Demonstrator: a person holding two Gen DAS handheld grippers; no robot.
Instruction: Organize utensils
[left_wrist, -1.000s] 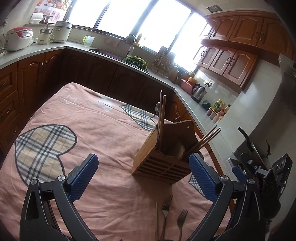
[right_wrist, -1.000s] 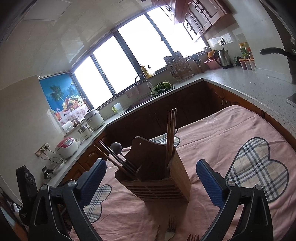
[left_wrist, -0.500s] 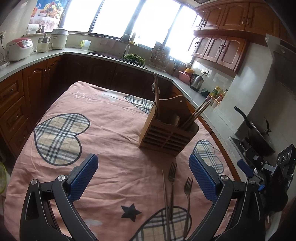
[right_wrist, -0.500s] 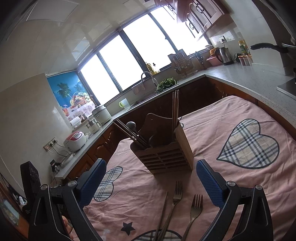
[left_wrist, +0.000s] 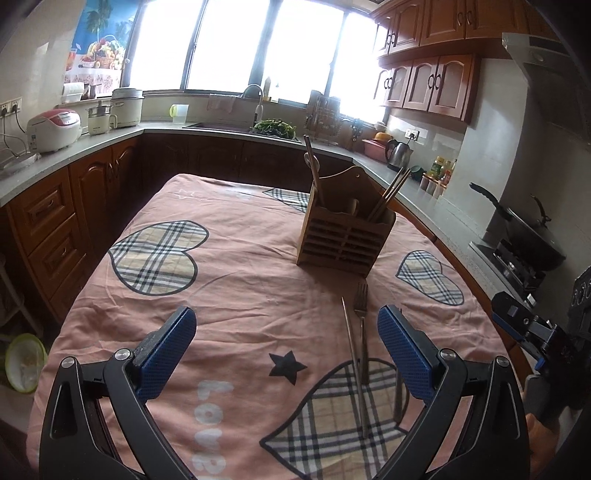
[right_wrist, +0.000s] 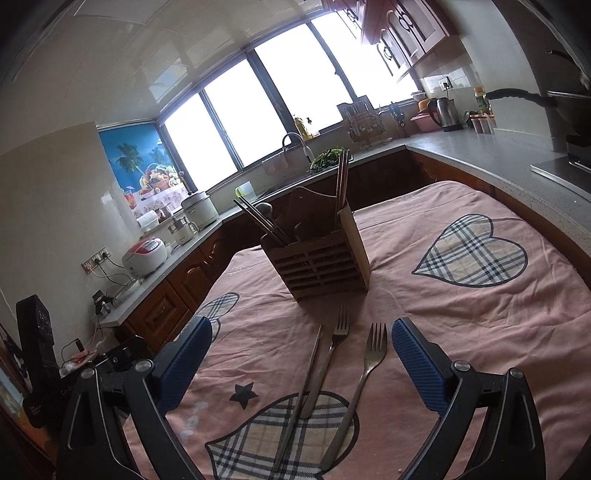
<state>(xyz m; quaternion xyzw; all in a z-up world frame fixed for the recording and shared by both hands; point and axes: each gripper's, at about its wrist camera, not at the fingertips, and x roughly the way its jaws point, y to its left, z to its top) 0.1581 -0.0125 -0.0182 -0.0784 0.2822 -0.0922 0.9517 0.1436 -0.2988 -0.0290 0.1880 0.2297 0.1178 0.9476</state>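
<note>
Grippers: left gripper (left_wrist: 286, 341) and right gripper (right_wrist: 301, 349) are held spread wide, nothing gripped.
Forks: two forks (right_wrist: 334, 354) and one chopstick (right_wrist: 301, 391) are laid before the wooden utensil holder (right_wrist: 317, 254), toward the tablecloth's (right_wrist: 480, 321) near edge.

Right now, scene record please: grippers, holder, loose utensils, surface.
left hand-held gripper: open, empty, above the cloth
right hand-held gripper: open, empty, two forks lie between its fingers
wooden utensil holder: upright on the cloth, chopsticks and a spoon inside
loose utensils: two forks and one thin metal stick, side by side in front of the holder
surface: pink tablecloth with plaid hearts
</note>
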